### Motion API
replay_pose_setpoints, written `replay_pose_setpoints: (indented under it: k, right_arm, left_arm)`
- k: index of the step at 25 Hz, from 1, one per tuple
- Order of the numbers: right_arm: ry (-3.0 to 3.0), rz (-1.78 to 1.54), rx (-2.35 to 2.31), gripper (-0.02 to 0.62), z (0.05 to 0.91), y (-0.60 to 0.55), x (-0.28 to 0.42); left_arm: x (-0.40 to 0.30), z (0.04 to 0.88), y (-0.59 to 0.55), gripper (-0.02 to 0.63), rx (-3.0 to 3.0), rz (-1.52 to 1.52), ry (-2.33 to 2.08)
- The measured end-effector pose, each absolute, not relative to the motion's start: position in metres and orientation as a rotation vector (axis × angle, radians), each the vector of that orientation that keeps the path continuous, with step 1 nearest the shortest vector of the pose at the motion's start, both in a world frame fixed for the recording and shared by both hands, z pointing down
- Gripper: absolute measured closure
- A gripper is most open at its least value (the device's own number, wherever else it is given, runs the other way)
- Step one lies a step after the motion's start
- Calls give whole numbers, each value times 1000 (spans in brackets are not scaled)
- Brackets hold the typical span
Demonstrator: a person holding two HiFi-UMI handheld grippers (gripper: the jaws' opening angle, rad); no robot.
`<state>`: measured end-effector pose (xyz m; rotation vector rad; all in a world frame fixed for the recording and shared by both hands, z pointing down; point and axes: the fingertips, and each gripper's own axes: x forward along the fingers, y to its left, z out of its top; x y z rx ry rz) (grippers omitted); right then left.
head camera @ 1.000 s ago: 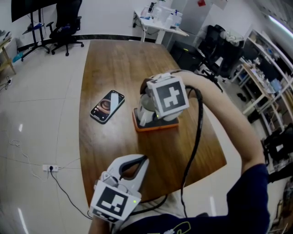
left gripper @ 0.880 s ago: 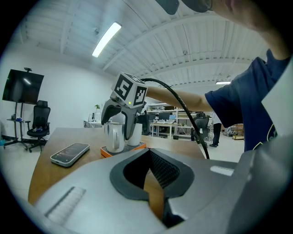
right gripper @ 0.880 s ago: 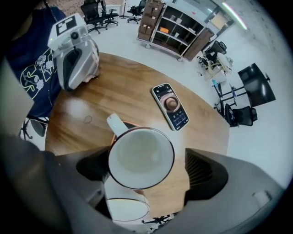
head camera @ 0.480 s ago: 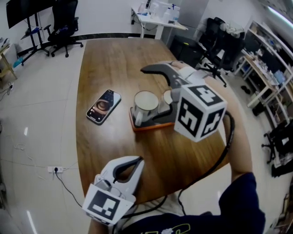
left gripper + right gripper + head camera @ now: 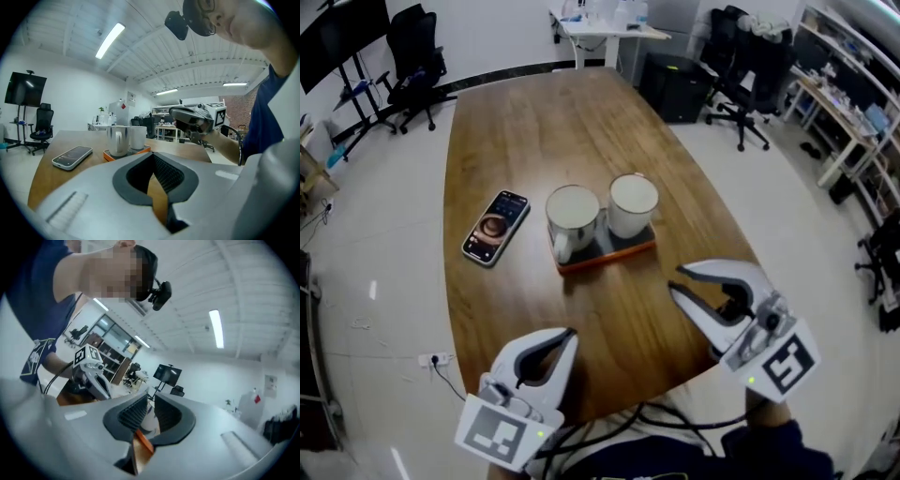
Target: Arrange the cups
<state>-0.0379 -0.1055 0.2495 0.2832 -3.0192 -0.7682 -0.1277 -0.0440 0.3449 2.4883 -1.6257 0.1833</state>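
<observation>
Two white cups stand side by side on a dark tray with an orange rim (image 5: 607, 257) at mid-table: the left cup (image 5: 572, 212) with its handle toward me, the right cup (image 5: 633, 201) beside it. In the left gripper view both cups (image 5: 118, 139) stand ahead on the tray (image 5: 125, 154). My left gripper (image 5: 570, 334) (image 5: 153, 155) rests shut and empty near the table's front edge. My right gripper (image 5: 675, 279) (image 5: 151, 398) hovers at the front right, well short of the tray. Its jaws have just been closing; a narrow gap remains, with nothing between them.
A phone (image 5: 495, 227) lies face up left of the tray. The wooden table (image 5: 544, 122) stretches away behind the cups. Office chairs (image 5: 748, 56), a white desk (image 5: 595, 23) and shelves (image 5: 853, 103) ring the table. A cable and socket (image 5: 431, 361) lie on the floor at left.
My right gripper let go at the tray, opened wide, then drew back to the front right, rolling over with jaws narrowing. The left gripper stayed put.
</observation>
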Motion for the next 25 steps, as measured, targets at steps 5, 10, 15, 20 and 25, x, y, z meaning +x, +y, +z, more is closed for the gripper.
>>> replay_pose_setpoints:
  k: [5,10,15,20,25]
  right_arm:
    - [-3205,-178,348,592,294,-128,-2]
    - [-3230,148,377,592,298,-148,2]
    - [-2901,125,544,592,347,-167,-24]
    - [-2920,134,524,592,346,-164,-27]
    - [-2922,131,517,592,343,-164,-27]
  left_arm:
    - [-122,343,-56,603,2455,154,-1670]
    - [-113,338,-62,603,2461,137,-1668]
    - [-118,337,-67,603,2426,109,-1720]
    - [-120,341,-66,603,2439,147,-1722]
    - [-121,340,-70,603,2447,158,-1723]
